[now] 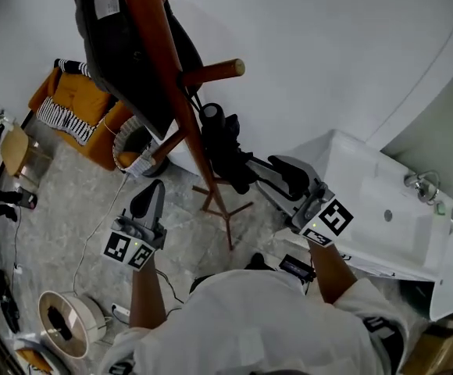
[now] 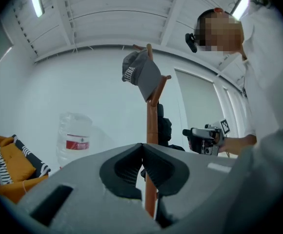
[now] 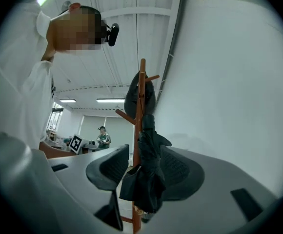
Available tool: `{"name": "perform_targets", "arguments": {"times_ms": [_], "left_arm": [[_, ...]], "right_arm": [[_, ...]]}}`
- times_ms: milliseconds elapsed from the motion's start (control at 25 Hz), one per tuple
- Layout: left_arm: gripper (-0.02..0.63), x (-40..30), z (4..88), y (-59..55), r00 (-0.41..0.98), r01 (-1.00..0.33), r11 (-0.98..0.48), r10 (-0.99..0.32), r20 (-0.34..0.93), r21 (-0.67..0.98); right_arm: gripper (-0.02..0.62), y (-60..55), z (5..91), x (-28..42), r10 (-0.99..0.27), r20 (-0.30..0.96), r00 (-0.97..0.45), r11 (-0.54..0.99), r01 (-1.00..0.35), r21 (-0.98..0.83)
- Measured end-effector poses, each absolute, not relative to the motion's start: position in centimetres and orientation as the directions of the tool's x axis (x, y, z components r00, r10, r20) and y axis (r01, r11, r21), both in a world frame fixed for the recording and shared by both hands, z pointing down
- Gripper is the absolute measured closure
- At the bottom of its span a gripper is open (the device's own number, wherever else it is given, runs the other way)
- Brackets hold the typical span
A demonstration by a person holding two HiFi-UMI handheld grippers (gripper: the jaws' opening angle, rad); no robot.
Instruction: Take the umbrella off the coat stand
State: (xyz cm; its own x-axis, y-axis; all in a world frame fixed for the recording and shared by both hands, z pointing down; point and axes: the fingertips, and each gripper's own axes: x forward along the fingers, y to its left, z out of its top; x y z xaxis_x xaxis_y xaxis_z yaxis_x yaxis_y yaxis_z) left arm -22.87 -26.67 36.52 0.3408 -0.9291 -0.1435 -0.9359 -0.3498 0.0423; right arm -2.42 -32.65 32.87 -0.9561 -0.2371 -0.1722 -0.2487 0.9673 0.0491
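A folded black umbrella (image 1: 222,147) hangs from a peg of the brown wooden coat stand (image 1: 164,61). My right gripper (image 1: 269,176) points at it from the right, jaws open. In the right gripper view the umbrella (image 3: 146,174) hangs in the gap of that gripper (image 3: 144,155), in front of the stand's pole (image 3: 141,87); the pads do not press on it. My left gripper (image 1: 150,190) is held lower left of the stand, away from the umbrella. Seen from the left gripper (image 2: 142,152), the jaws are shut and empty, with the pole (image 2: 152,126) and umbrella (image 2: 164,128) beyond.
A black bag (image 1: 117,45) and a grey cap (image 2: 140,74) hang high on the stand. An orange sofa (image 1: 78,108) stands at the left, a white table (image 1: 383,209) at the right, a round fan (image 1: 62,323) on the floor. A water bottle (image 2: 75,138) is by the wall.
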Motion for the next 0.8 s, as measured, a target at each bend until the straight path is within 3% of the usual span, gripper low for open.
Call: {"name": "perform_targets", "arguments": {"times_ms": [160,360,560,800], "left_arm": [[0.592,-24.1,35.7,-28.7,0.293,-0.953,-0.301,-0.945,-0.145,0.038],[0.591,-25.2,35.3,-30.9,0.32,-0.944,-0.328,-0.935,-0.152,0.027],[0.592,-26.0,35.9,-31.6,0.411,-0.908,-0.417,-0.901,-0.139,0.02],[0.591,-27.1,36.9,-32.2,0.433,-0.892,-0.447,-0.887,-0.159,0.069]], "right_arm": [[0.371,-35.0,32.4,-3.8,-0.089,-0.141,-0.986,0.996,-0.09,0.0],[0.332,-36.3,33.4,-6.9,0.045,-0.048,-0.998,0.998,0.048,-0.05],[0.286,-37.1,35.2,-9.6,0.039,0.071,-0.997,0.992,0.03,-0.12],[0.275,-37.1,36.4,-11.2,0.038,0.18,-0.983,0.988,0.01,-0.154]]}}
